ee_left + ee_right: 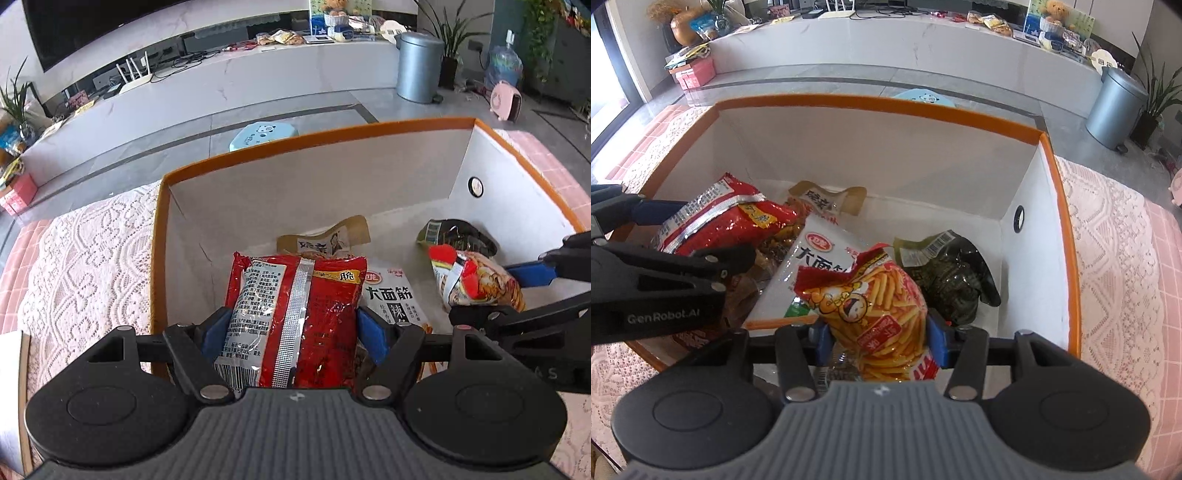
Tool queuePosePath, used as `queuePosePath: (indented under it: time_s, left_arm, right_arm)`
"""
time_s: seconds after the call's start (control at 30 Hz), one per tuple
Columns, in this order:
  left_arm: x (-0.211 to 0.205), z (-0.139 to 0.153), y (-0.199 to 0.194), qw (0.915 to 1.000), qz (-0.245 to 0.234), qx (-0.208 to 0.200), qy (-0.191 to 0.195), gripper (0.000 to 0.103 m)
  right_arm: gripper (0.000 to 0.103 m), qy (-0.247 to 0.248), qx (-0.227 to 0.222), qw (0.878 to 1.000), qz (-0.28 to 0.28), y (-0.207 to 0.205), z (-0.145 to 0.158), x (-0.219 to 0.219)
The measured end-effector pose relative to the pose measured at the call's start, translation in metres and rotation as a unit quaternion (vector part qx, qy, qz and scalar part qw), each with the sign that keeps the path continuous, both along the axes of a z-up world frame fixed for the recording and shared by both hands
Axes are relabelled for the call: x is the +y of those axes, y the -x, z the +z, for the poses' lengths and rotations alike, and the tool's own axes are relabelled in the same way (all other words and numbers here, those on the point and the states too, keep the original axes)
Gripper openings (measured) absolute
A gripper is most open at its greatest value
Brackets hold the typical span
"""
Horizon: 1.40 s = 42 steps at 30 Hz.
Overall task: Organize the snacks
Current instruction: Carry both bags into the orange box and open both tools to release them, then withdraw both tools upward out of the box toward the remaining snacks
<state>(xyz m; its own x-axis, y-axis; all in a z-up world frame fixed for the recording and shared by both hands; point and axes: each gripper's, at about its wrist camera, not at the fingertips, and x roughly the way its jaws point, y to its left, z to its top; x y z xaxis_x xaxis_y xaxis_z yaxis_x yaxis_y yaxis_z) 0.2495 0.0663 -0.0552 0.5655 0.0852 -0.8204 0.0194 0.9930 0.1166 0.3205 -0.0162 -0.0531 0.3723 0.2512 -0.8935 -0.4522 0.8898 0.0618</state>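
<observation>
A white box with an orange rim (317, 136) (886, 103) stands on a lace-covered table. My left gripper (293, 325) is shut on a red snack packet (295, 314), held over the box's left side; the packet also shows in the right wrist view (727, 221). My right gripper (881, 336) is shut on an orange fries snack bag (882, 306), held over the box's right side; the bag also shows in the left wrist view (476, 280). Inside lie a white packet with black characters (395, 295) (816, 258), a brown packet (325, 240) (827, 199) and a dark green packet (458, 234) (953, 273).
The lace tablecloth (85, 258) (1108, 240) surrounds the box. Beyond are a grey floor, a light blue stool (264, 134), a metal bin (419, 66) (1115, 107), a long white counter (221, 81) with clutter, and potted plants.
</observation>
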Motion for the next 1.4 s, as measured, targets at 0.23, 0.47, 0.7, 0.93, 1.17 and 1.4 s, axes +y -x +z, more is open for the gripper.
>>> queuePosePath:
  time_s: [0.23,0.47,0.7,0.93,1.17,1.4]
  left_arm:
    - [-0.004,0.001,-0.001,0.9999,-0.011,0.006,-0.006,0.088]
    - [-0.006,0.009,0.003,0.9999,-0.016,0.001,-0.001,0.088]
    - [-0.007,0.028,0.012,0.9997,-0.009,-0.023,0.003,0.089]
    - [-0.007,0.052,0.029,0.9988,0.004,-0.045,0.02,0.089]
    - [-0.002,0.078,0.054,0.9957,0.015,-0.072,0.055,0.089]
    - [0.0,0.096,0.098,0.9893,0.019,-0.097,0.107,0.089]
  right_arm:
    - [0.055,0.001,-0.001,1.0,-0.007,-0.001,0.004,-0.005]
    - [0.067,0.006,-0.015,1.0,-0.004,0.004,0.013,-0.006]
    - [0.078,0.006,-0.026,1.0,-0.008,0.011,0.03,-0.011]
    - [0.085,-0.015,-0.038,0.999,-0.021,0.024,0.054,-0.021]
    - [0.093,-0.031,-0.06,0.997,-0.033,0.044,0.083,-0.033]
    - [0.098,-0.073,-0.09,0.991,-0.064,0.082,0.107,-0.057]
